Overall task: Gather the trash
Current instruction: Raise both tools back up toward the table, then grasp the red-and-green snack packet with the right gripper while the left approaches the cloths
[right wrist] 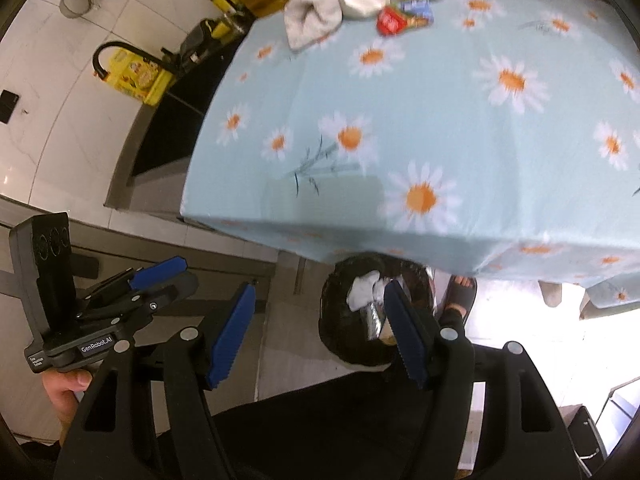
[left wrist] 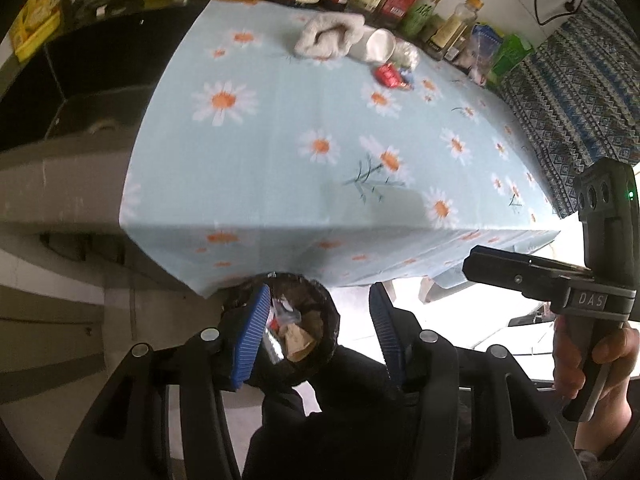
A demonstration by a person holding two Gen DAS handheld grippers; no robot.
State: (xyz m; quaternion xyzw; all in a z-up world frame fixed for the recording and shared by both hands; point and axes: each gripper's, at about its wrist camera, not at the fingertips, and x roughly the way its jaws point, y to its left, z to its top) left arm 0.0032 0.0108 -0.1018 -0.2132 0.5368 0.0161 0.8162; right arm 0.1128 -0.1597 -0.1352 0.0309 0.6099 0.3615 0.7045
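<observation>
each handheld black plastic gripper, the left gripper (left wrist: 318, 336) and the right gripper (right wrist: 320, 334), carries two ribbed blue rubber pads (left wrist: 252, 340) on forked black arms pinned with round silver rivets (left wrist: 427, 336). the right tool's body has a white "das" label (left wrist: 592, 301) and a small green light (left wrist: 631, 194); the left's reads "genrobot.ai" (right wrist: 98, 345). the person wears black trousers (right wrist: 328, 420) and a dark open-toed sandal (right wrist: 460, 294).

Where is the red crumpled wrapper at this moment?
The red crumpled wrapper lies on the far part of the daisy-print tablecloth, just in front of the tipped white paper cup and right of the white cloth.
</observation>
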